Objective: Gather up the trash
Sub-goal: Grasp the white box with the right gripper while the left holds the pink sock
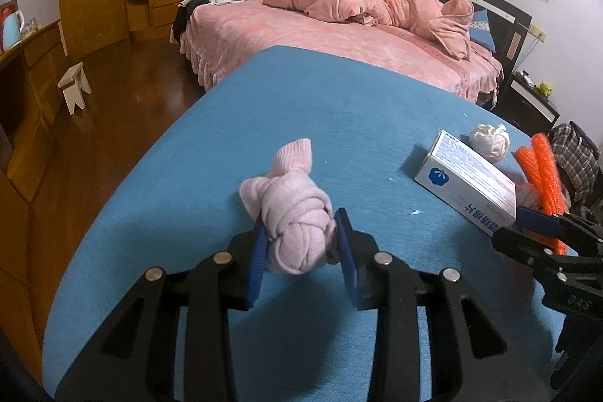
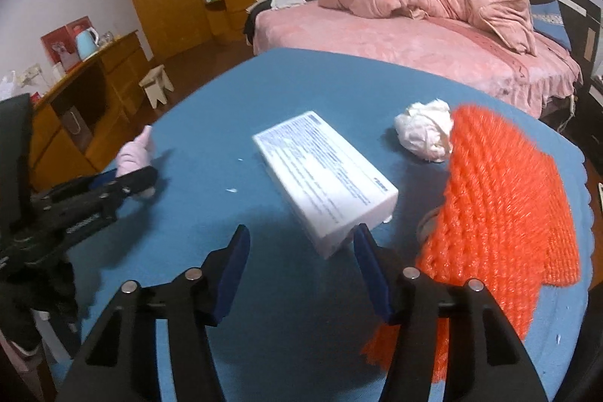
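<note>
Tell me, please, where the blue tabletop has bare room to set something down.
The blue tabletop is bare along its far edge toward the pink bed, and between the rolled pink sock and the white cardboard box. It is crowded on the right, around the crumpled white tissue and orange mesh net.

White box (image 2: 326, 176), crumpled tissue (image 2: 424, 130), both flat.

On the white box (image 1: 467, 183) I see blue Chinese characters along the side wall nearest me in the left wrist view, but I cannot read them with certainty. Its end face bears a round blue emblem with a white leaf-like mark. Its top, in the right wrist view (image 2: 324, 172), carries lines of fine print too small for me to read. I find no other legible text.
</note>
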The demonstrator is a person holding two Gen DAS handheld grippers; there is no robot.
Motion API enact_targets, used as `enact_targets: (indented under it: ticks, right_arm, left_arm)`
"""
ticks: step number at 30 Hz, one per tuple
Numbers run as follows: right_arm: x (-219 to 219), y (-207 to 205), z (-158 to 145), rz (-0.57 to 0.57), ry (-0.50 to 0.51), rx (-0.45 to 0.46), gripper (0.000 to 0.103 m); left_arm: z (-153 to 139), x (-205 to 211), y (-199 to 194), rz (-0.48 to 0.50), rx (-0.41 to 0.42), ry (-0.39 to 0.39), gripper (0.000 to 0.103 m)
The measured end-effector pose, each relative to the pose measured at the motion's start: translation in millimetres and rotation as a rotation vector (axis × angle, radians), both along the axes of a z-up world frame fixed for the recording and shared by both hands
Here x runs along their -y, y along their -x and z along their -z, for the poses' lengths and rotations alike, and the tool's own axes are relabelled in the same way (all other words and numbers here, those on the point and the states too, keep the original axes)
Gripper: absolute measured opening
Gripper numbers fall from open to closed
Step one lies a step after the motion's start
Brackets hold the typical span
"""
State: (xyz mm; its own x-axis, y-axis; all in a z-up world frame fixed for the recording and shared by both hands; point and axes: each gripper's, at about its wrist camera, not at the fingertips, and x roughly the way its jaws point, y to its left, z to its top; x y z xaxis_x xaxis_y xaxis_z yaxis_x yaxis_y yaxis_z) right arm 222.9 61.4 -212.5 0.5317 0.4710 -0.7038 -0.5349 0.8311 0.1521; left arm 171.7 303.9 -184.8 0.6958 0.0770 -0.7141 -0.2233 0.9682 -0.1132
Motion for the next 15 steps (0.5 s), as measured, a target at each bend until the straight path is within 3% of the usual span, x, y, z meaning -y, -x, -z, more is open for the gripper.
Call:
enact_targets:
  ticks: [7, 15]
  right_arm:
    - [-9.6, -0.9, 4.5, -0.048, -0.003, -0.012, 0.044]
    - [-21.7, 4.1, -0.5, -0.107, -0.04, -0.02, 0.044]
  left_arm:
    - [-1.0, -6.7, 0.0, -0.021, -0.003, 0.006, 0.033]
    - [0.3, -13.9, 0.0, -0.044, -0.007, 0.016, 0.034]
